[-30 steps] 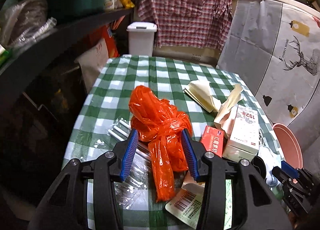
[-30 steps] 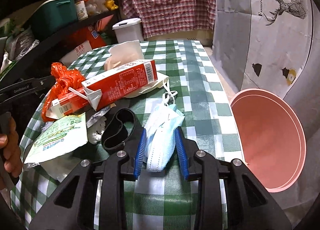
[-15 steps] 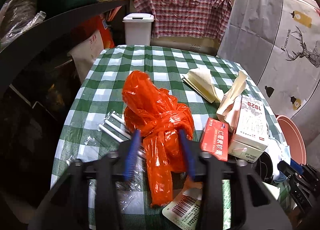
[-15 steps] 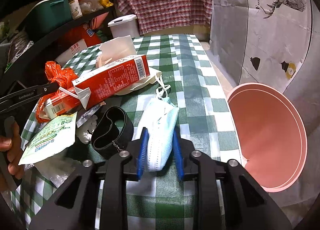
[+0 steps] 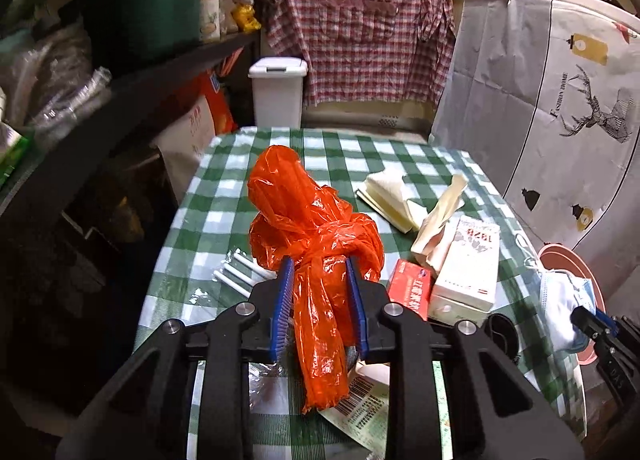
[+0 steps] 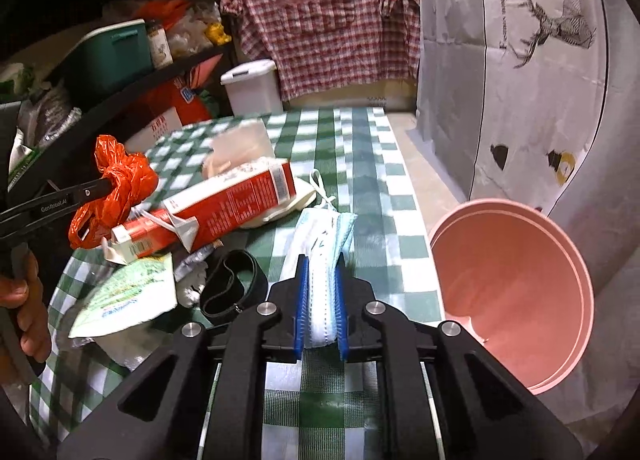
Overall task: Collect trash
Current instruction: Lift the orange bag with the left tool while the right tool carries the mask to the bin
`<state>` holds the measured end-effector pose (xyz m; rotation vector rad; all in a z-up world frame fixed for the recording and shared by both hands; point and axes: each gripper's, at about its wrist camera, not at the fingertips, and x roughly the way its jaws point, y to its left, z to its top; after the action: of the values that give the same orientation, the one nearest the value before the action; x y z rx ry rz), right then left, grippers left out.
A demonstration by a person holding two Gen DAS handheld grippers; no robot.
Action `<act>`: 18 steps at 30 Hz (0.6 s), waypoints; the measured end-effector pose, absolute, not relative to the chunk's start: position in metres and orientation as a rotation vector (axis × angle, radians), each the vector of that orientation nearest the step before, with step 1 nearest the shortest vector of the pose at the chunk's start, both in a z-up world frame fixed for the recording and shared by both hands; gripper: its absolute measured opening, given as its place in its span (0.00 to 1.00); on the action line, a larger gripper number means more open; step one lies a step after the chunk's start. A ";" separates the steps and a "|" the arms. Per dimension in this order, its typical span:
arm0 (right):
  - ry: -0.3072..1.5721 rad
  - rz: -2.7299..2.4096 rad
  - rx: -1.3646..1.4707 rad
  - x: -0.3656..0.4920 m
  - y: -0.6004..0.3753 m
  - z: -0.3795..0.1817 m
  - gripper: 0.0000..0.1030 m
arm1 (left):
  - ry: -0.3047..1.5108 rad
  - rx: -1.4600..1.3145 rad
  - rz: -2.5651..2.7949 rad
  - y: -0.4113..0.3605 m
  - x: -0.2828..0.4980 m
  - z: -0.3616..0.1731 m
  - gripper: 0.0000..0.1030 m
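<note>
My left gripper [image 5: 319, 266] is shut on a knotted orange plastic bag [image 5: 312, 228] and holds it above the green checked table [image 5: 352, 152]. My right gripper [image 6: 322, 274] is shut on a blue and white face mask [image 6: 326, 236], lifted off the table beside a pink bin [image 6: 508, 292] that stands at the table's right edge. The bag also shows in the right wrist view [image 6: 116, 188], the mask in the left wrist view [image 5: 560, 304].
On the table lie a red carton [image 6: 228, 208], a white box [image 5: 468, 264], a small red box [image 5: 412, 292], folded paper [image 5: 392, 196], a black band [image 6: 232, 288], a green packet [image 6: 132, 296] and plastic-wrapped white sticks [image 5: 236, 268]. Shelves stand left, a white lidded bin [image 5: 278, 88] behind.
Both grippers have closed further and lifted: the left raised the orange bag off the table, the right raised the mask. The right view shifted toward the pink bin.
</note>
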<state>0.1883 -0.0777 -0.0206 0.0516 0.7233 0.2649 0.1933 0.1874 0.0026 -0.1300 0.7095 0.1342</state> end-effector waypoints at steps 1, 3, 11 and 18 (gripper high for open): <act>0.710 0.267 0.048 0.186 -0.079 -0.016 0.12 | 0.703 -0.128 0.136 0.187 0.191 0.005 0.25; 0.683 0.268 0.037 0.181 -0.081 -0.008 0.12 | 0.687 -0.124 0.138 0.185 0.184 0.012 0.25; 0.600 0.251 0.005 0.163 -0.095 0.020 0.12 | 0.636 -0.128 0.126 0.171 0.158 0.034 0.25; 0.567 0.222 0.011 0.150 -0.115 0.035 0.12 | 0.603 -0.133 0.096 0.149 0.136 0.052 0.25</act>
<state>0.1502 -0.1147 0.0347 0.0112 0.5665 0.2216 0.1365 0.1489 0.0521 -0.1325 0.6026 0.0957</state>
